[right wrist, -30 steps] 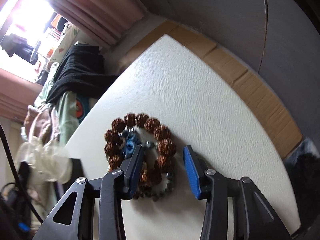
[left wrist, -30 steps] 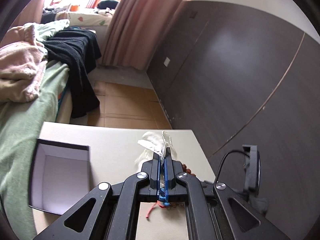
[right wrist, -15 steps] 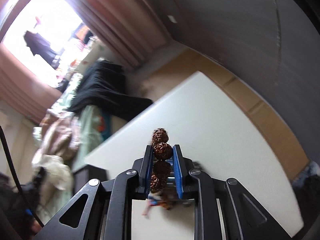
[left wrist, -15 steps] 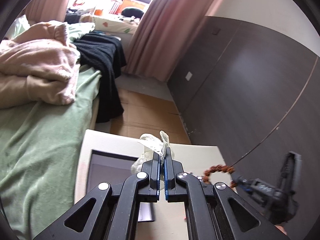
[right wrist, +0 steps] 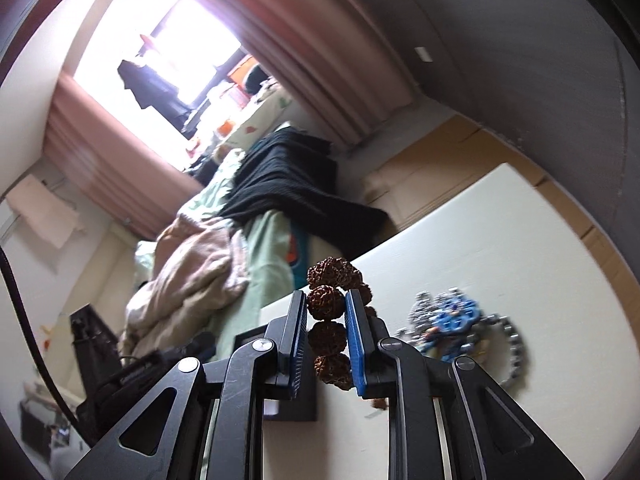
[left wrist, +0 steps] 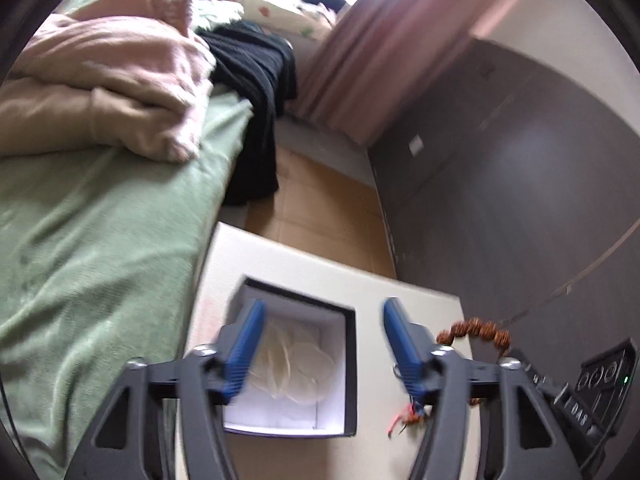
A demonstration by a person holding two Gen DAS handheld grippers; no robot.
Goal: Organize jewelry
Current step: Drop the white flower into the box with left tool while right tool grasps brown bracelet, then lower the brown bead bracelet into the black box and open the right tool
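My left gripper (left wrist: 322, 344) is open over a dark box with a white inside (left wrist: 348, 368) on the cream table (left wrist: 288, 264). A sheer white pouch (left wrist: 292, 364) lies in the box, below the jaws. My right gripper (right wrist: 326, 312) is shut on a brown bead bracelet (right wrist: 325, 302) and holds it above the table; the bracelet also shows in the left wrist view (left wrist: 476, 329). A silver chain with a blue ornament (right wrist: 452, 320) lies on the table to the right. A corner of the box (right wrist: 248, 334) shows left of the right gripper.
A bed with a green sheet (left wrist: 80, 248), a pink blanket (left wrist: 108, 72) and black clothing (left wrist: 260, 80) runs along the table's left side. A dark wall panel (left wrist: 500, 200) stands to the right. A small red tassel (left wrist: 404, 420) lies on the table right of the box.
My left gripper carried the white pouch over the box, opened and let it go inside. My right gripper shut on the brown bead bracelet and lifted it off the table, leaving the silver chain.
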